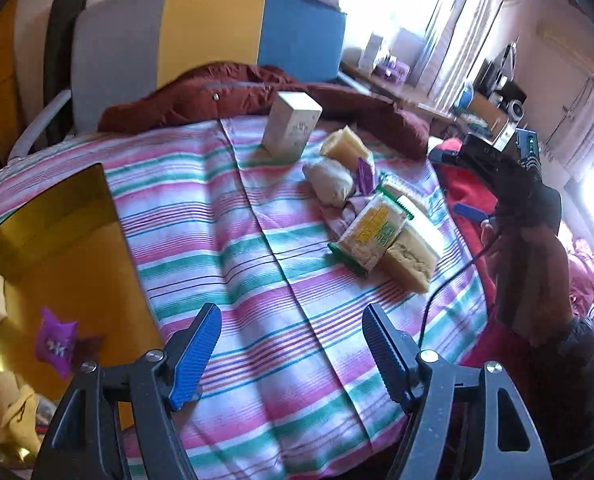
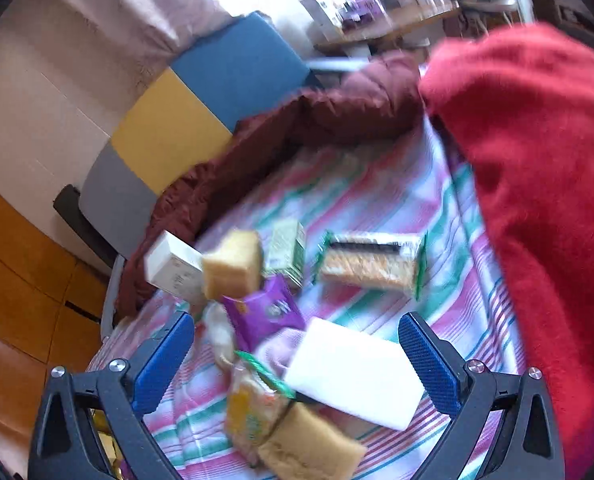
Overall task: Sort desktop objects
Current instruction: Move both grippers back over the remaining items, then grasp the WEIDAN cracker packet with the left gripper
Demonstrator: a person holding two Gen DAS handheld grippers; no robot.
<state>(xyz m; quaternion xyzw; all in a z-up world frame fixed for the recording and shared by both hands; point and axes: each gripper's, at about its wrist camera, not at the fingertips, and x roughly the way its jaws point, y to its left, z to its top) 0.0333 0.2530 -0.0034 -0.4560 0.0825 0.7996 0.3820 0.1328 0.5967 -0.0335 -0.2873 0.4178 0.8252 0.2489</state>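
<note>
Your left gripper (image 1: 293, 356) stands wide with nothing between its blue pads, only the striped cloth (image 1: 233, 240) under it. Your right gripper (image 2: 297, 364) is wide too: a white block (image 2: 353, 376) lies on the cloth between its fingers, but the pads do not touch it.

Take the white carton (image 1: 291, 126) as your landmark; it stands upright at the far edge of the cloth, just in front of the dark red quilt (image 1: 237, 88). Beside it, toward your right hand, lies a yellow sponge (image 1: 343, 146), and just nearer than that a pale wrapped bun (image 1: 329, 180) and a purple packet (image 1: 364, 174). Nearer still, a green-edged cracker pack (image 1: 367, 236) rests against another yellow sponge (image 1: 411, 262).

Well apart from the carton, at the cloth's left side, sits a yellow box (image 1: 57, 248) holding a purple packet (image 1: 55, 340) and some yellow things.

The right wrist view is blurred, so the small labels cannot be read.
</note>
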